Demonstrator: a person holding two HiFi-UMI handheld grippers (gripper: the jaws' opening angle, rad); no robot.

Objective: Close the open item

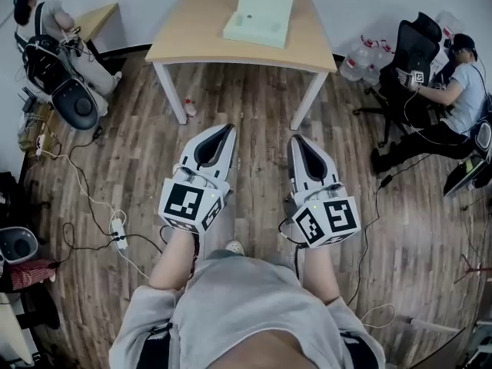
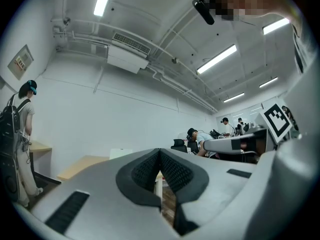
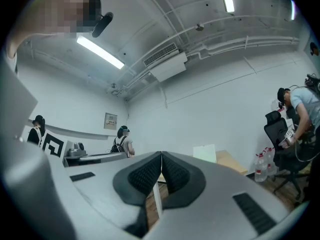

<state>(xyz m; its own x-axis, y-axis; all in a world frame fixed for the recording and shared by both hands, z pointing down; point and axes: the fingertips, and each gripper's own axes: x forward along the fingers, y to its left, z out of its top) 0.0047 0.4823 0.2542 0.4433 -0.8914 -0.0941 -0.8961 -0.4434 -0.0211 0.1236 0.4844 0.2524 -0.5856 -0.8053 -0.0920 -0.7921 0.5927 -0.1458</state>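
Pale mint-white flat box-like item (image 1: 260,15), lid seemingly raised: top centre of head view, on light wooden table (image 1: 192,33), long axis running up-frame w/ slight tilt. Left gripper (image 1: 225,129) and right gripper (image 1: 295,138) mid-frame over wood-plank floor (image 1: 254,98), well short of table, both aimed up-frame. Item lies ahead, approx btwn them; neither clearly nearer. Left fingers (image 2: 145,171) pressed together, nothing btwn; right fingers (image 3: 145,176) same. Judgement: reach fwd first.

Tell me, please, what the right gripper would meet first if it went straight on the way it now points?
The right gripper, shut and empty, would probably meet the light wooden table with white legs first, near its front edge; depth is unclear.
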